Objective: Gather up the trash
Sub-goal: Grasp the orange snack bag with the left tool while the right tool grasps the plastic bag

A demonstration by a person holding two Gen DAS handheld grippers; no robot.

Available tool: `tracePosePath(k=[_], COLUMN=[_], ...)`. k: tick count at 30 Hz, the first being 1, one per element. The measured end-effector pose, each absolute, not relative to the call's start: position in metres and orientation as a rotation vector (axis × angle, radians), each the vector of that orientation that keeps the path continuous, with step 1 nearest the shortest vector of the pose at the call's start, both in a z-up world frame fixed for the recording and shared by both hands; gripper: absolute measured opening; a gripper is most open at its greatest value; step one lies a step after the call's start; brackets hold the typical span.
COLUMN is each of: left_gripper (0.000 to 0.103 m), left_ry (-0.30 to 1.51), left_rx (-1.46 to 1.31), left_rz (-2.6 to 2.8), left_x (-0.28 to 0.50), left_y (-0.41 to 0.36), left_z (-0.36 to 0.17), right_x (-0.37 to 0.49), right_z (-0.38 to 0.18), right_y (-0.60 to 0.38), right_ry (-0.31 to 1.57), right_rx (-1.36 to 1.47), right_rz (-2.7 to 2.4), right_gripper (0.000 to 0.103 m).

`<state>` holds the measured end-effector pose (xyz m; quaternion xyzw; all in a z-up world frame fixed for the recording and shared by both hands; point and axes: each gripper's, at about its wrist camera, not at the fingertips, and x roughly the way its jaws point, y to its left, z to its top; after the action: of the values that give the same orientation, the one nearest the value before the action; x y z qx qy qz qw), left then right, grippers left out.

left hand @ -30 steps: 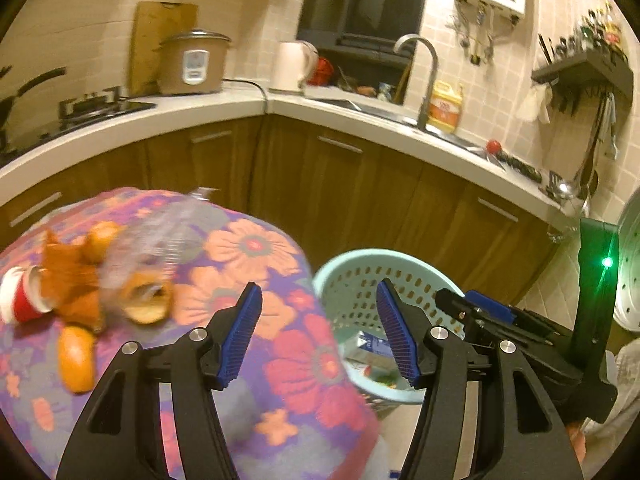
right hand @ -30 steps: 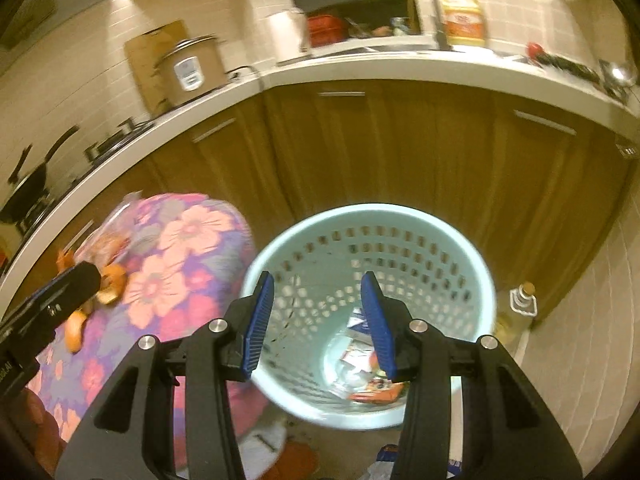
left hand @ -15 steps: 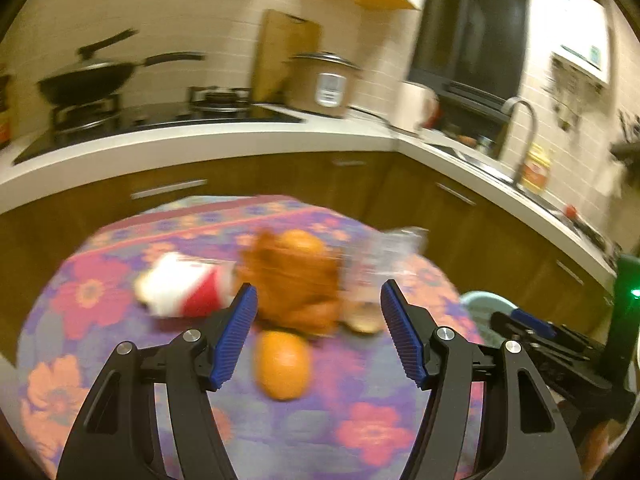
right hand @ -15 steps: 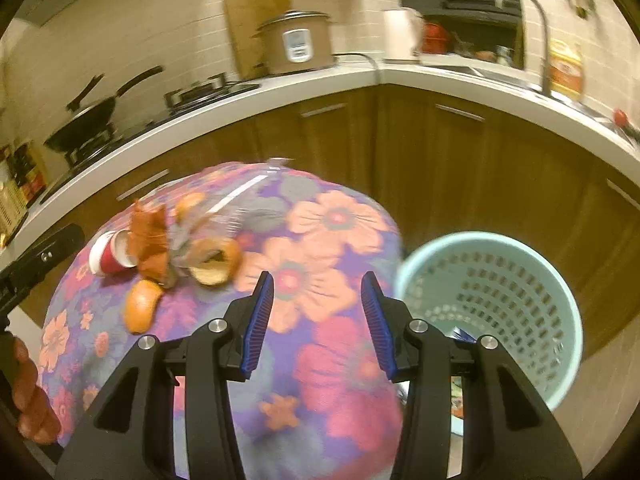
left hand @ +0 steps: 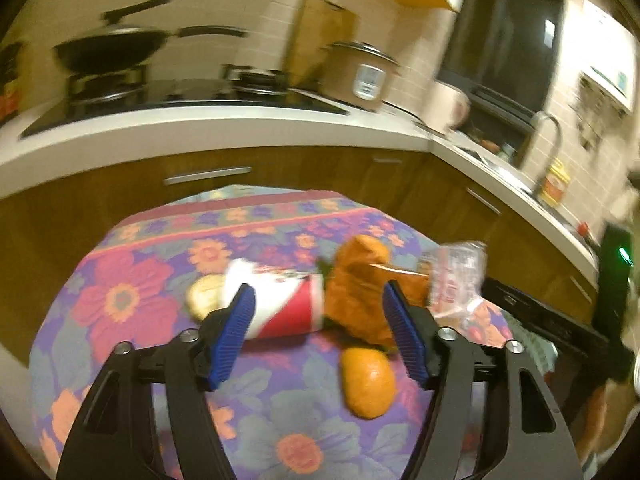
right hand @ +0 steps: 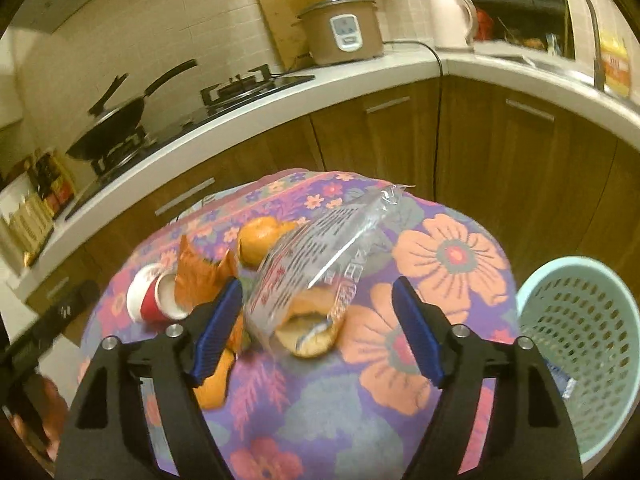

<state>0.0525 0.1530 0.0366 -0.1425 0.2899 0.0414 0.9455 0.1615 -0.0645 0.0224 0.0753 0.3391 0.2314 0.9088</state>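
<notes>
Opening over the table (right hand: 452, 252), both your claws are empty: right claw (right hand: 318, 330) frames the light, crinkly, slippery plastic bag (right hand: 320, 256), so pinch its gathered film; left claw (left hand: 320, 334) frames the crushable paper cup (left hand: 288, 308).

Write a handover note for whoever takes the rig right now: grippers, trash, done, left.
Left hand-held gripper: empty, jaws opening, aimed at the red paper cup lying on its side on the floral tablecloth.
Right hand-held gripper: empty, jaws opening, lined up on the clear plastic bag with a bun inside.
Also on the table: crumpled orange wrapper, orange peel pieces.
Done: some trash already lies in the teal basket beside the table.
Left: cup, bag, wrapper and peels all still to go into the basket.
</notes>
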Motion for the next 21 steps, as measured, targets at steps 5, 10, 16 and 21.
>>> tracePosePath(k=[5,10,16,21], left_gripper=[0.071,0.07,0.065,0.055], left_ry=[0.621,0.656,0.706,0.728], left_rx=[-0.186,-0.118,-0.065,-0.088], left_rz=[0.017,-0.024,-0.005,0.001], left_x=[0.079,0.099,0.125,0.133], left_y=[0.12,0.094,0.083,0.084], left_z=[0.027,0.012,-0.008,-0.018], right_x=[0.193,0.217,0.229,0.231], right_z=[0.009,-0.004,-0.01,-0.018], right_y=[-0.071,-0.077,-0.07,-0.068], right_ry=[0.76,0.819,0.835,0.833], right_rx=[0.25,0.344,0.358,0.337], right_rz=[0.47,0.523,0.571,0.579], right_gripper=[0.074,0.074,0.065,0.032])
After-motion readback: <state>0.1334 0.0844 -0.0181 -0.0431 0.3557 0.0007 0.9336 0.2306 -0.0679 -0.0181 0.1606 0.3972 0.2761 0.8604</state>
